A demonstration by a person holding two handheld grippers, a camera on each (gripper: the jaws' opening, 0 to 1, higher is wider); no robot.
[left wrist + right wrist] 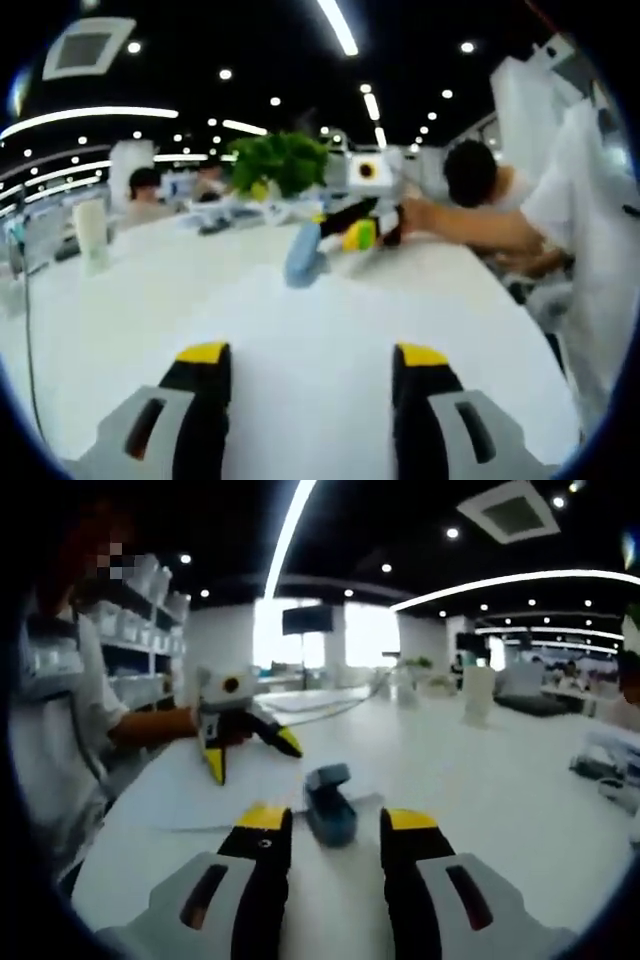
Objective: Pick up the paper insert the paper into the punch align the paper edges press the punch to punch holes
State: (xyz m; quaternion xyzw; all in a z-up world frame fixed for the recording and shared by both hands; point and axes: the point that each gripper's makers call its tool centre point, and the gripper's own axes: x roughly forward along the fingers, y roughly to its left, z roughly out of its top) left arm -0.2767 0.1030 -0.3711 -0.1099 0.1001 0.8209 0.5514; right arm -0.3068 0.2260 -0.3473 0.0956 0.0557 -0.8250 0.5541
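A small blue hole punch point(330, 805) sits on the white table, just ahead of my right gripper point(336, 820), whose yellow-tipped jaws stand open and hold nothing. A white paper sheet point(215, 785) lies flat to the punch's left and reaches up to it; whether it is inside the slot is unclear. Above that sheet hovers my left gripper point(252, 758), open and held by a person's hand. In the left gripper view the punch point(303, 255) is farther off, the right gripper point(340, 228) is beside it, and the left gripper point(312, 358) is open over the table.
The long white table point(300, 330) runs ahead, its edge at the right beside a person in white point(590, 230). A green plant point(280, 160) and a white cup point(92, 235) stand far back. People sit at the far end. Shelves point(140, 630) line the left wall.
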